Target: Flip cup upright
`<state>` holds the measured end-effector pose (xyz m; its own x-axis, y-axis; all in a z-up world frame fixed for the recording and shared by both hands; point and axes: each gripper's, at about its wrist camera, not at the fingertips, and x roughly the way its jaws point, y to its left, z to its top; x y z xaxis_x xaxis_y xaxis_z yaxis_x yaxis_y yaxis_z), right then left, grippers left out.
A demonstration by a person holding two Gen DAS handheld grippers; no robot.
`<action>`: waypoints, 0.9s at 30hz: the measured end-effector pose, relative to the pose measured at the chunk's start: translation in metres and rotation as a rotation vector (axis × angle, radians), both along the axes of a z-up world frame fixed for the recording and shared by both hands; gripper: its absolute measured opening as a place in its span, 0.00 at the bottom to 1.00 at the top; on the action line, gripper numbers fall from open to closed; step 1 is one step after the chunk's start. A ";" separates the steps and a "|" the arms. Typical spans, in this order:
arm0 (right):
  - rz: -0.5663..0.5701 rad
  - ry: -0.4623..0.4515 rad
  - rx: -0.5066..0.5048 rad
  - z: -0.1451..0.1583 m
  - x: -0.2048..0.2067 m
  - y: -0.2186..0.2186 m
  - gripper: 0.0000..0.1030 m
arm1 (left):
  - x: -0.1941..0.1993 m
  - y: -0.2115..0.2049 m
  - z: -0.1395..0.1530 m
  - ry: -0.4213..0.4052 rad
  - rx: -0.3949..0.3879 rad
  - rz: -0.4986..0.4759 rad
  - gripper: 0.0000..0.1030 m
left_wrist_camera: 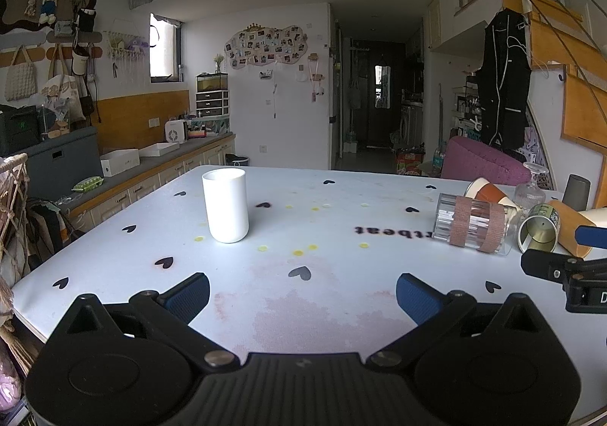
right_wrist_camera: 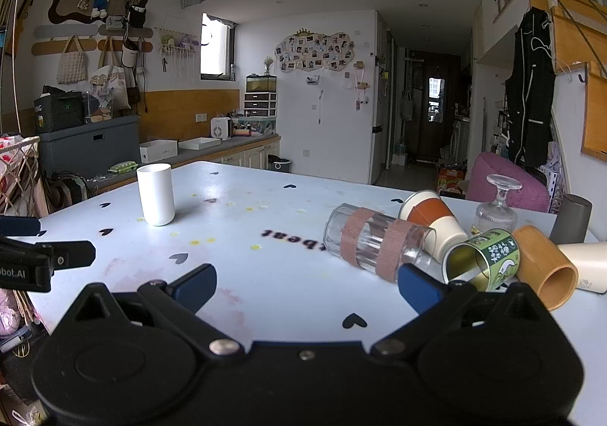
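Note:
A white cup point(left_wrist_camera: 225, 204) stands upright on the pale blue table point(left_wrist_camera: 303, 297), far left of my left gripper point(left_wrist_camera: 302, 295); it also shows in the right wrist view point(right_wrist_camera: 156, 193). Both grippers are open and empty. My right gripper point(right_wrist_camera: 306, 287) hovers over the table point(right_wrist_camera: 265, 274). A clear glass with two tape bands point(right_wrist_camera: 373, 240) lies on its side just beyond the right fingertip point(right_wrist_camera: 415, 285); it also shows in the left wrist view point(left_wrist_camera: 472, 223).
Several cups lie tipped at the right: an orange-sleeved paper cup point(right_wrist_camera: 432, 219), a green tin point(right_wrist_camera: 483, 259), a bamboo cup point(right_wrist_camera: 546, 266), a cream cup point(right_wrist_camera: 586, 264). A stemmed glass point(right_wrist_camera: 497, 205) stands upside down; a grey cup point(right_wrist_camera: 573, 219) stands behind.

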<state>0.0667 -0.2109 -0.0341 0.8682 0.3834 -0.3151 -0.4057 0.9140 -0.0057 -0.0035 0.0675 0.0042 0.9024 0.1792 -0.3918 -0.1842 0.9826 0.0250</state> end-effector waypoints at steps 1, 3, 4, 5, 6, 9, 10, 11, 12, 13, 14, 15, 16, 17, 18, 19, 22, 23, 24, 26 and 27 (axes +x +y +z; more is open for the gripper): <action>-0.001 0.000 0.001 0.000 0.000 0.000 1.00 | 0.000 0.000 0.000 0.000 0.000 0.000 1.00; -0.001 0.001 0.001 0.000 0.000 0.000 1.00 | 0.000 0.000 0.000 0.000 0.000 0.000 1.00; -0.001 0.000 0.000 0.000 0.000 0.000 1.00 | 0.000 0.000 0.000 0.000 0.000 0.000 1.00; 0.000 0.000 0.000 0.000 0.000 0.000 1.00 | 0.000 0.000 0.000 0.000 0.000 0.001 1.00; 0.000 0.000 0.000 0.000 0.000 0.000 1.00 | 0.000 0.000 0.000 0.000 0.000 0.001 1.00; 0.000 0.000 0.000 0.000 0.000 0.000 1.00 | 0.000 0.000 0.000 0.000 0.001 0.001 1.00; 0.000 0.000 0.000 0.000 0.000 0.000 1.00 | 0.000 0.000 0.000 -0.001 0.000 0.000 1.00; -0.001 0.000 0.000 0.000 0.000 0.000 1.00 | 0.000 0.000 0.000 0.000 0.000 0.000 1.00; -0.001 0.000 0.000 0.000 0.000 0.000 1.00 | 0.000 0.000 0.000 0.000 0.000 0.000 1.00; -0.001 0.000 0.000 0.000 0.000 0.000 1.00 | 0.000 0.000 0.000 0.000 0.000 0.000 1.00; -0.001 0.000 0.001 0.000 0.000 0.000 1.00 | 0.000 0.000 0.000 0.000 -0.001 0.000 1.00; 0.000 0.000 0.001 0.000 0.000 0.000 1.00 | 0.000 0.000 0.000 0.000 0.000 0.001 1.00; 0.000 0.000 0.000 0.000 0.000 0.000 1.00 | 0.000 0.000 0.000 0.000 0.000 0.001 1.00; 0.000 0.000 0.000 0.000 0.000 0.000 1.00 | 0.000 0.000 0.000 0.000 -0.001 0.001 1.00; 0.000 0.000 0.000 0.001 0.000 0.000 1.00 | 0.000 0.000 0.000 0.000 -0.001 0.001 1.00; 0.000 0.000 0.000 0.001 0.000 0.000 1.00 | 0.000 0.000 0.000 0.000 -0.001 0.001 1.00; 0.002 0.000 0.000 -0.001 -0.001 0.001 1.00 | 0.000 0.000 0.000 0.001 -0.001 0.001 1.00; 0.002 0.000 0.000 -0.001 -0.001 0.001 1.00 | 0.000 0.000 0.000 0.000 -0.001 0.001 1.00; 0.002 0.000 0.000 -0.001 -0.001 0.001 1.00 | 0.000 0.000 -0.001 0.000 -0.002 0.001 1.00; 0.003 0.000 -0.001 -0.001 -0.001 0.001 1.00 | 0.000 0.000 0.000 0.001 -0.001 0.002 1.00; 0.002 0.000 0.000 -0.001 -0.001 0.001 1.00 | 0.000 0.000 -0.001 0.001 -0.002 0.002 1.00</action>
